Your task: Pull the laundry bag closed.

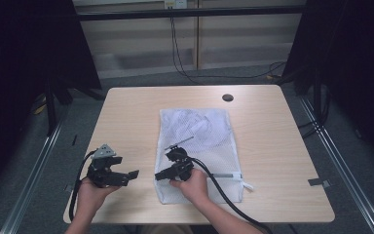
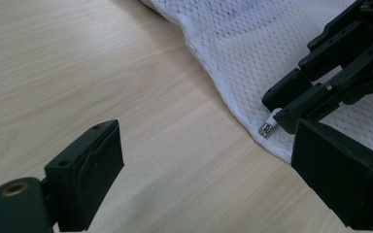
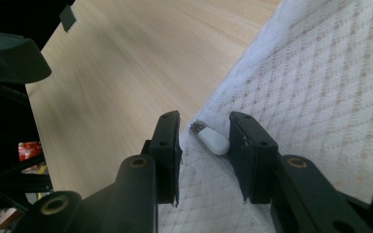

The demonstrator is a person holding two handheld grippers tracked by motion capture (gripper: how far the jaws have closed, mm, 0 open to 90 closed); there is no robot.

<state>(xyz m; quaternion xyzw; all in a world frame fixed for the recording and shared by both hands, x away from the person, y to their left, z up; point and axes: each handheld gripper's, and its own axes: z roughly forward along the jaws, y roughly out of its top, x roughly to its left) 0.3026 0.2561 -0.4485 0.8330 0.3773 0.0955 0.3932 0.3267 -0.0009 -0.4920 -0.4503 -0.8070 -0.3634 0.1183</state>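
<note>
Fingers on my left gripper (image 1: 126, 174) are spread wide over bare wood near the table's (image 1: 126, 112) front left, gripping nothing. To its right lies the white mesh laundry bag (image 1: 197, 131), flat in the middle of the table, its zipper running along the near end. My right gripper (image 1: 161, 175) sits at the bag's near left corner, jaws a little apart around the white zipper pull (image 3: 212, 141); I cannot tell whether the pads (image 3: 167, 145) touch it.
</note>
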